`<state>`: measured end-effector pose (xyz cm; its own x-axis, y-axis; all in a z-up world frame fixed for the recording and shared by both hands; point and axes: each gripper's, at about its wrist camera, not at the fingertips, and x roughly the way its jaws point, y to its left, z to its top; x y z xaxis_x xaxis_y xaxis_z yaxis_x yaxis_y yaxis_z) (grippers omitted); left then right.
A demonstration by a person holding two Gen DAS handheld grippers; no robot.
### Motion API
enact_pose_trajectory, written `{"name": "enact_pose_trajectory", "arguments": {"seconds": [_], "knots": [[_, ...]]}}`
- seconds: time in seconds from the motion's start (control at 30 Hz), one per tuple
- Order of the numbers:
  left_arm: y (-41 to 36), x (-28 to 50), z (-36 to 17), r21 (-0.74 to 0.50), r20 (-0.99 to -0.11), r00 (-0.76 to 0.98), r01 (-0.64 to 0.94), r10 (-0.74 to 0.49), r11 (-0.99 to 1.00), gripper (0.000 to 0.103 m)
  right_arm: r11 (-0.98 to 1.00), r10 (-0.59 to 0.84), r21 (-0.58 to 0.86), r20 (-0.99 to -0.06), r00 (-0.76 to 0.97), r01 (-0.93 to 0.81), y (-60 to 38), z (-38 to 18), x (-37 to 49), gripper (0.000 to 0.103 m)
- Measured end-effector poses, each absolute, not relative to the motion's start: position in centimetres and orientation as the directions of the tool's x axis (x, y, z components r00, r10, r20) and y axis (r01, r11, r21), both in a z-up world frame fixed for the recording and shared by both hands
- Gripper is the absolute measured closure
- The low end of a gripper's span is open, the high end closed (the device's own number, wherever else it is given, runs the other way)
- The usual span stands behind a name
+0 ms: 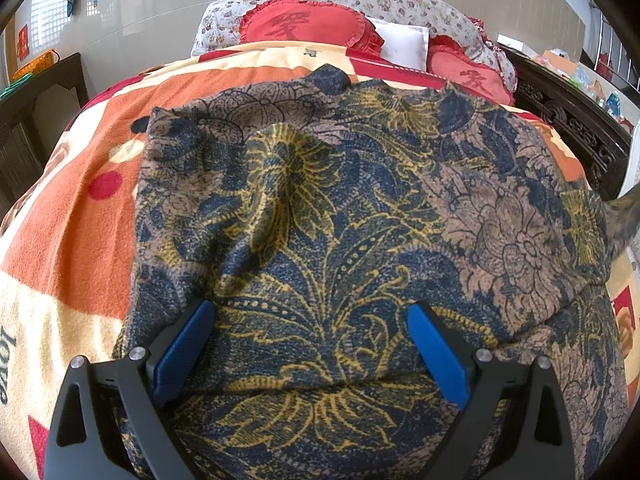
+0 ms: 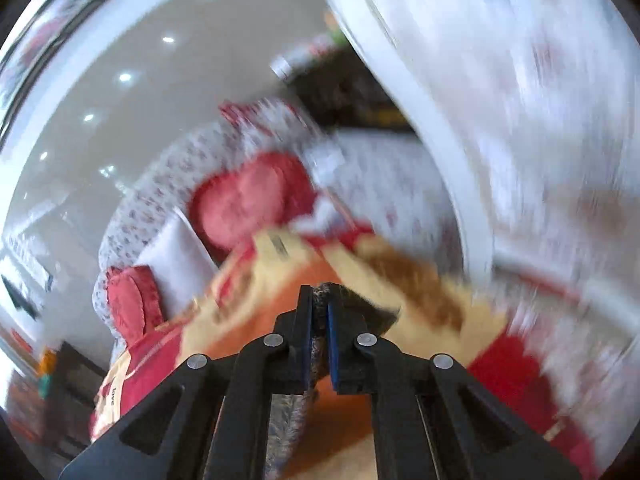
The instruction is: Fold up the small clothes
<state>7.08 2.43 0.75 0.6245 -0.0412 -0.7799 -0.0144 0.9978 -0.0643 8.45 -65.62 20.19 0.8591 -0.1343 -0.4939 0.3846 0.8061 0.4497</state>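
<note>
Your left tongs [image 1: 310, 354] gape over the floral garment [image 1: 360, 208]; right tongs [image 2: 319, 312] pinch its edge. The blanket [image 1: 80, 240] reads "love".

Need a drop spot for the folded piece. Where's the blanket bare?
Bare blanket left of the patterned garment, toward the dark chair; a thin strip before the red cushions. The garment fills centre and right.

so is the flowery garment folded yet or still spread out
Mostly spread: the garment lies broadly over the blanket, with one fold near the open left gripper. The right gripper pinches an edge.
</note>
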Motion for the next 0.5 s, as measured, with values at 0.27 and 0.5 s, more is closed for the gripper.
{"name": "enact_pose_trajectory", "arguments": {"seconds": [0.27,0.5], "knots": [[2.4,6.9,0.7,-0.067,-0.78,0.624,-0.014,-0.044,0.998,0.003,0.924,0.003,0.36,-0.352,0.936,0.133,-55.3,30.2,8.0,0.086],[4.7,5.8,4.2,-0.175,-0.731,0.675,-0.047,-0.098,0.984,0.008,0.894,0.419,0.319,-0.353,0.836,-0.313,-34.8,29.4,10.2,0.086]]}}
